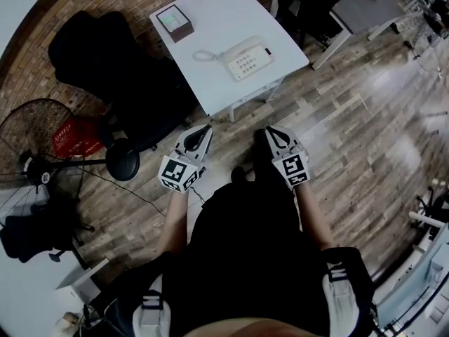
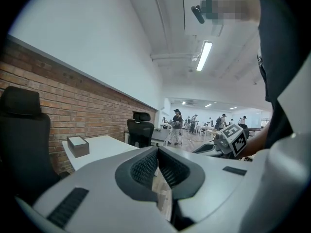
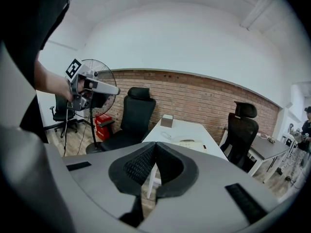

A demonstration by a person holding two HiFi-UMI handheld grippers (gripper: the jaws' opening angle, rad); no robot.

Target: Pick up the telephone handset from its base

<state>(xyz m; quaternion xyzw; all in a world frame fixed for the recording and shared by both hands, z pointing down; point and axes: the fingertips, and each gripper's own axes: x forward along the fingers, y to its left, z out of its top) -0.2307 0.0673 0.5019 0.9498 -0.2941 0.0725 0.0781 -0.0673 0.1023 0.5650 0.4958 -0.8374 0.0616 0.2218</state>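
Note:
A white telephone (image 1: pixel 244 58) with its handset (image 1: pixel 237 48) resting on the base sits near the front edge of a white table (image 1: pixel 217 12); in the right gripper view the telephone (image 3: pixel 192 143) shows small on the table top. Both grippers hang well short of the table, over the wooden floor in front of the person. My left gripper (image 1: pixel 203 131) is shut with nothing in it, jaw tips touching. My right gripper (image 1: pixel 274 133) is also shut and empty. In the left gripper view the left gripper (image 2: pixel 157 152) points past the table's side.
A small dark box (image 1: pixel 175 22) stands on the table's far left. Black office chairs (image 1: pixel 105 55) stand left of the table and another (image 1: pixel 305 2) at its far right. A floor fan (image 1: pixel 42 142) and red crate (image 1: pixel 76 137) lie to the left. A grey desk (image 1: pixel 368 2) is at the upper right.

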